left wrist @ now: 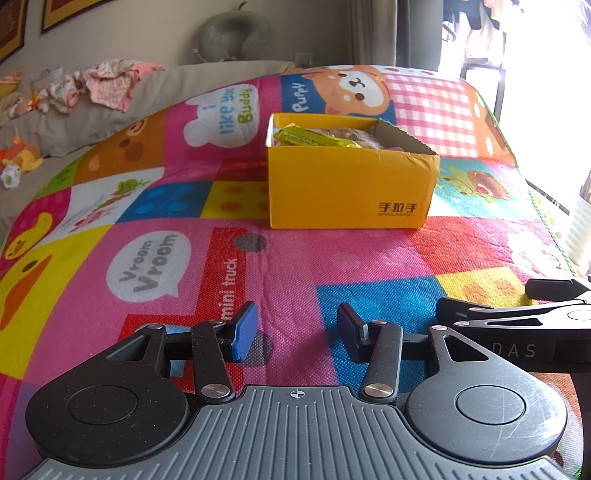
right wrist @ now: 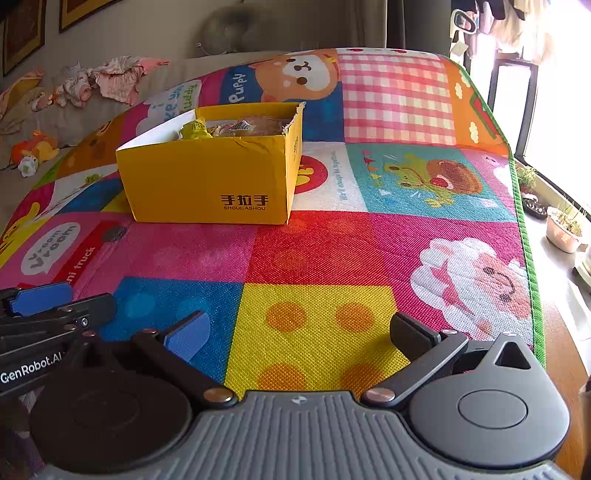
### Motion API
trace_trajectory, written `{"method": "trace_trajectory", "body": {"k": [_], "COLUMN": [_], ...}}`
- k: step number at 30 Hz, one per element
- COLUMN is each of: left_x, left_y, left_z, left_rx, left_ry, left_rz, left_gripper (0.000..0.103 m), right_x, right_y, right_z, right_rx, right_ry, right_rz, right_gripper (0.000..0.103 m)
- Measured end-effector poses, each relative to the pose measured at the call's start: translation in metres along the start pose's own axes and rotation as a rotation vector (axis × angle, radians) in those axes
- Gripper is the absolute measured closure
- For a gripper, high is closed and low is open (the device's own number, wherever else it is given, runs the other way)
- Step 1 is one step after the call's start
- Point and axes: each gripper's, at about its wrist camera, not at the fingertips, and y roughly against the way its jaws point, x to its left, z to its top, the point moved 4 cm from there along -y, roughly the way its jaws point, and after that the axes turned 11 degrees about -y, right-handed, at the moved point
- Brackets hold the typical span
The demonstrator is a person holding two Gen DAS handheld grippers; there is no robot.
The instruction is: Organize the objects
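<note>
An open yellow cardboard box stands on the colourful play mat; it also shows in the right wrist view. Inside lie a yellow snack packet and several wrapped snacks. My left gripper is open and empty, low over the mat, well short of the box. My right gripper is open wide and empty, to the right of the left one and nearer the mat's front. Each gripper shows at the edge of the other's view.
A grey sofa with crumpled clothes and soft toys lies left of the mat. A grey neck pillow rests against the wall. Potted plants stand on the sill beyond the mat's right edge.
</note>
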Motion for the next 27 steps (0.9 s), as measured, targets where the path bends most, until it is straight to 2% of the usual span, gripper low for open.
{"method": "trace_trajectory", "body": {"k": [27], "left_x": [0.0002], "left_y": [0.0001], "left_z": [-0.0001], "left_rx": [0.0], "left_ry": [0.0], "left_rz": [0.0], "left_gripper": [0.051], "right_x": [-0.0021], "right_y": [-0.0011], "right_z": [0.0009], "right_rx": [0.0], "right_ry": [0.0], "right_rz": [0.0], "right_gripper": [0.0]}}
